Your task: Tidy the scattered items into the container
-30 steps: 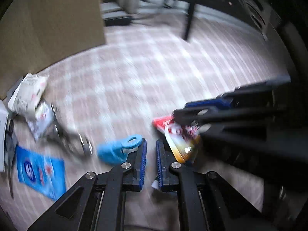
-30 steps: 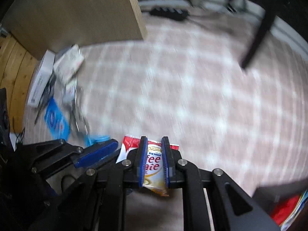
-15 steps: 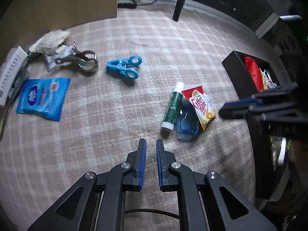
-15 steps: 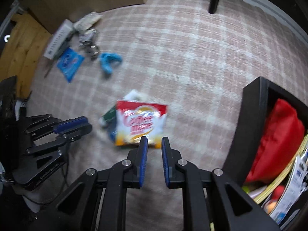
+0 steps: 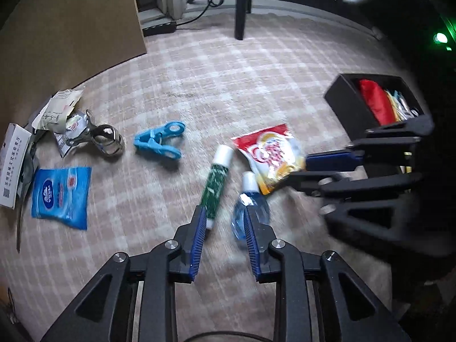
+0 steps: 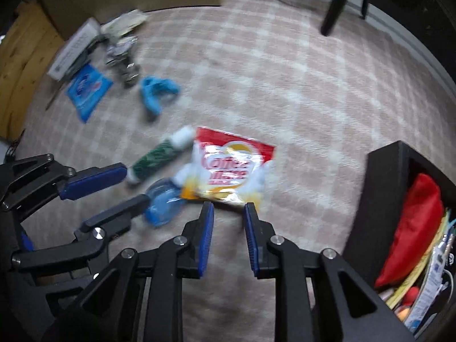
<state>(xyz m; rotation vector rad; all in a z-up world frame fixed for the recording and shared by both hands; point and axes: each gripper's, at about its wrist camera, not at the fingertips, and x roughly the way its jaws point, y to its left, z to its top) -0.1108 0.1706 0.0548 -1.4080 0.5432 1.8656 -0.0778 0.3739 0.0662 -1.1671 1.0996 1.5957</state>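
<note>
Both grippers are pointed steeply down at the checked carpet, and both sets of jaws are opening with nothing gripped. Below the left gripper a green tube with a white cap and a blue bottle are seen, lying side by side; the tube's lower end sits by the left pad, the bottle by the right pad, but no pad is seen pressing on either. Ahead of the right gripper a red-and-yellow sachet is laid flat on the carpet, its near edge just beyond the fingertips — whether it is touched cannot be told through the blur. The sachet's corner overlaps the bottle's neck.

The container — a black box — is found to the right, near the sachet, already partly filled with a red pouch and other packets.

Well apart to the left, a blue clip, a metal clip, a blue tissue pack, a white box and crumpled wrappers are scattered beside a cardboard sheet.
</note>
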